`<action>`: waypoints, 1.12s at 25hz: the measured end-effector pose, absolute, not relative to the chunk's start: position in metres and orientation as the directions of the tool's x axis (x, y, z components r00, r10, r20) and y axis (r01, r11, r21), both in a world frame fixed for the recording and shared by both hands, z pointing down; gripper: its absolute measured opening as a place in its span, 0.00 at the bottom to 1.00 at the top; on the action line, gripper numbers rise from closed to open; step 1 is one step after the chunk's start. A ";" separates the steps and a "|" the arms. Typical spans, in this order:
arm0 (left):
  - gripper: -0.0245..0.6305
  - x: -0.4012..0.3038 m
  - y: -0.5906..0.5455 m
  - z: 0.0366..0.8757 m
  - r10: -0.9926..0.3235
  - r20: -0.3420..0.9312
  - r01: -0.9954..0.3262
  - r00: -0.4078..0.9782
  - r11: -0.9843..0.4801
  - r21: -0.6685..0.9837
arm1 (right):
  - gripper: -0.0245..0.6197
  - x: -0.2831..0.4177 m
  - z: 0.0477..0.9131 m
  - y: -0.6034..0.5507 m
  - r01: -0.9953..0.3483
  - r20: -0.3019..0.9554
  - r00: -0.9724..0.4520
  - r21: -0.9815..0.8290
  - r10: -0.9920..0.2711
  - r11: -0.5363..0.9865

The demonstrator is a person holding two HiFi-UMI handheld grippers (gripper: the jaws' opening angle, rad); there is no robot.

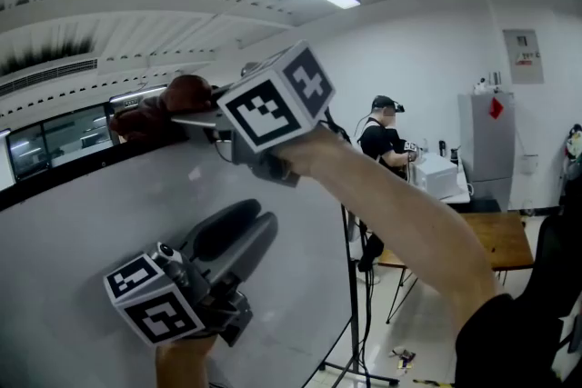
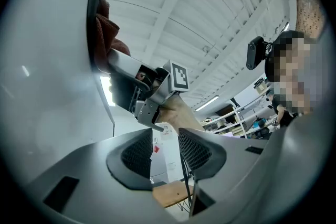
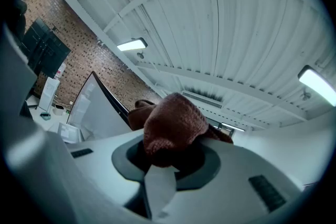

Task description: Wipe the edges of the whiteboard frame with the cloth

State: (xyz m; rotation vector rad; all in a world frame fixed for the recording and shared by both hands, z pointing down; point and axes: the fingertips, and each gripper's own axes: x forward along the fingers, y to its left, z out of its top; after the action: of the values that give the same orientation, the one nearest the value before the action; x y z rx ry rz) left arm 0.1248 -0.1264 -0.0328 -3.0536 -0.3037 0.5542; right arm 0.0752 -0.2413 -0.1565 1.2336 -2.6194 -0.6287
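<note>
Evidently I was in the middle of the wiping step, working the top edge. My right gripper (image 1: 195, 121) was raised to the upper rim of the whiteboard (image 1: 109, 223), with its jaws clamped on the reddish-brown cloth (image 1: 171, 103). The cloth bulged out past the jaw tips as a bunched wad. In the head view it sat right on the board's top edge, and I judged it to be touching, though I could not see the contact itself. My left gripper (image 1: 259, 215) hung lower, in front of the bare white surface. Its jaws stood a little apart with nothing between them, and I could not tell whether it touched the board.

The frame (image 3: 107, 93) showed as a thin dark strip. In the head view its top run had its long axis slanting from lower left up toward the right, ending near the cloth. The cloth had no clear long axis of its own and simply pointed out of the jaws toward that edge.

As I judged it, the next move called for sliding the wad along the strip, parallel to its length. I would need to press steadily enough to keep contact and grip firmly enough that the cloth did not drag out of the jaws. The side edges looked to be left for afterwards
</note>
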 end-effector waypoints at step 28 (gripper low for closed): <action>0.27 0.228 -0.132 -0.026 0.364 -0.362 0.346 0.858 -0.931 -0.116 | 0.19 0.205 -0.155 -0.277 -0.787 -0.027 -0.477 0.457 -0.879 0.414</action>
State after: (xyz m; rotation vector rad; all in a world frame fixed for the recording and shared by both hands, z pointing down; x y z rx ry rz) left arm 0.2281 -0.1323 -0.0256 -2.9831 -0.5704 0.5960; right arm 0.2051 -0.2770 -0.1546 1.4692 -2.4512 -0.6137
